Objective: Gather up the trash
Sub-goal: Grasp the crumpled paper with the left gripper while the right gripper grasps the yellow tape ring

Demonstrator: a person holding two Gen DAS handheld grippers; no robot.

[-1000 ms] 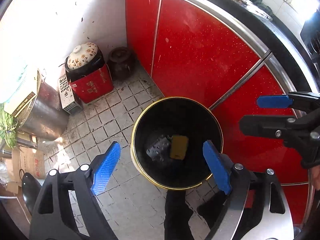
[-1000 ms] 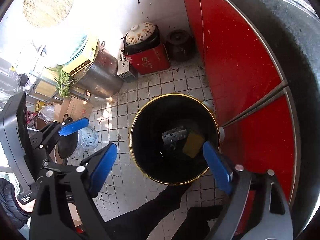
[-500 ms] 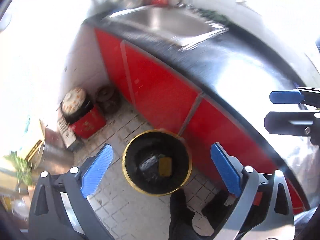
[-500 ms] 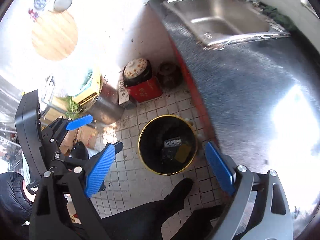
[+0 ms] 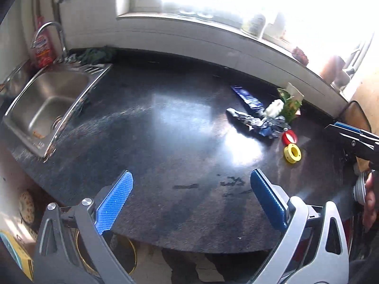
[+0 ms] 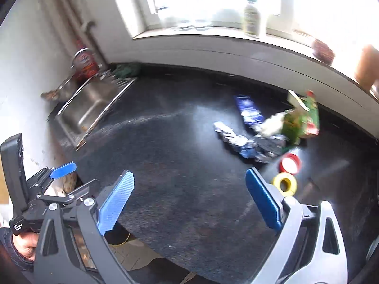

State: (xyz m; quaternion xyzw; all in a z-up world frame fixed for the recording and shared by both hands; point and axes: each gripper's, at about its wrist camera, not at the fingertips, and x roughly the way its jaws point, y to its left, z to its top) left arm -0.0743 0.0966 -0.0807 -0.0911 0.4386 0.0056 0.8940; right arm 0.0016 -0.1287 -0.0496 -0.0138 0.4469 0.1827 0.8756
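Note:
Trash lies at the far right of the dark countertop [image 5: 165, 142]: a blue wrapper [image 5: 247, 95], crumpled foil wrappers [image 5: 251, 120], a white wad [image 5: 273, 108], a green carton [image 5: 291, 101], a red tape roll [image 5: 289, 137] and a yellow tape roll [image 5: 293, 153]. The same pile shows in the right wrist view: foil [image 6: 239, 139], carton [image 6: 302, 120], yellow roll [image 6: 285, 184]. My left gripper [image 5: 191, 203] is open and empty above the counter's near edge. My right gripper [image 6: 189, 201] is open and empty, the yellow roll just beyond its right finger. The bin rim [image 5: 132, 255] peeks below the counter.
A steel sink [image 5: 47, 104] with tap and a red bottle [image 5: 41, 47] sits at the left. A window sill [image 6: 236, 37] with a bottle [image 6: 251, 16] and jars runs behind. The left gripper appears at the left of the right wrist view [image 6: 62, 170].
Both grippers have risen from above the black bin on the floor to above the countertop. The view now faces the trash pile and window. Both stay open and empty.

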